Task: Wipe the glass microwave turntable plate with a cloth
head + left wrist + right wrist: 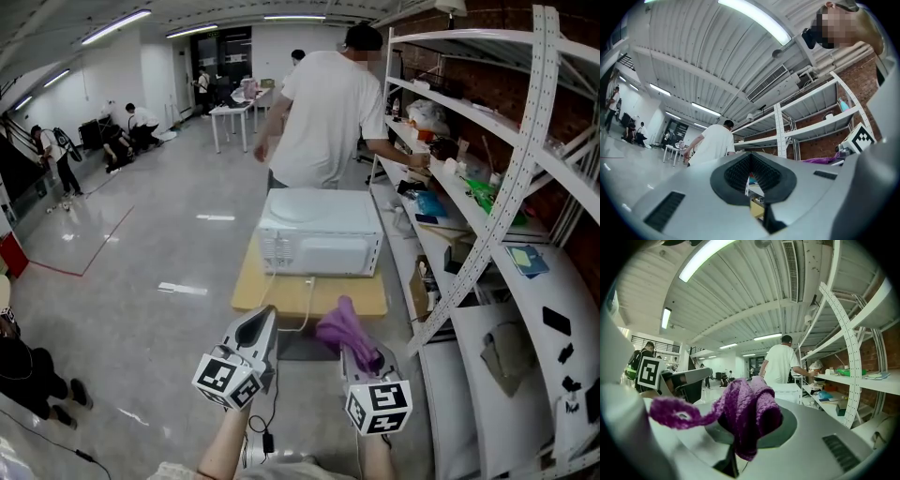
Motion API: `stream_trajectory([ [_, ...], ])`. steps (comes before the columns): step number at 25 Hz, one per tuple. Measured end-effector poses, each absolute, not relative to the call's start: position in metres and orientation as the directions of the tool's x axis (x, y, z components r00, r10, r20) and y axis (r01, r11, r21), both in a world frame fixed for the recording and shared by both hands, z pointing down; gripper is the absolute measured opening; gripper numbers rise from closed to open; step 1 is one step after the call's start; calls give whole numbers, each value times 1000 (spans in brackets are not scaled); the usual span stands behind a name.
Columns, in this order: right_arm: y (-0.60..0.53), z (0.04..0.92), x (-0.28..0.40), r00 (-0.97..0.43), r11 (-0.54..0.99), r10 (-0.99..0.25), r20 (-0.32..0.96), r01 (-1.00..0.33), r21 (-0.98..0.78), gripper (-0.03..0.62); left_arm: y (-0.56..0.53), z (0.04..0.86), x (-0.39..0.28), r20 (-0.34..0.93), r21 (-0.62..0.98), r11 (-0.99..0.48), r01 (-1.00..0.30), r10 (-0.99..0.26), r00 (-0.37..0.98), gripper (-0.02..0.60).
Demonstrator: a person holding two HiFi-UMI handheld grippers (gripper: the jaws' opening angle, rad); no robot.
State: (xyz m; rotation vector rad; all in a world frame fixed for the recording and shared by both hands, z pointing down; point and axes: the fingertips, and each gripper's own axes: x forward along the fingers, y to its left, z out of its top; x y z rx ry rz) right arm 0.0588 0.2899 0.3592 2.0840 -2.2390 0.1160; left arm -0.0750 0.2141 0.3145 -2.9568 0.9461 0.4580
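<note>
In front of the white microwave oven (321, 232) on its wooden table (281, 298), a crumpled purple knitted cloth (345, 330) bunches up from the right gripper (366, 367), clamped between its jaws. The left gripper (263, 319) is raised alongside, jaws together and empty.

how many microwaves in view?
1. The white microwave sits on the small wooden table, left of the white shelving. No second one shows; the cluttered shelves may hide more.
</note>
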Motion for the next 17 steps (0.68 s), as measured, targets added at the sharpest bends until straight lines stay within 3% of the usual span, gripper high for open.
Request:
stream_trajectory([
  [17, 297, 369, 47, -36, 37, -989, 146, -999, 9, 48, 217, 325, -106, -271, 115, -806, -580, -587, 763, 2],
])
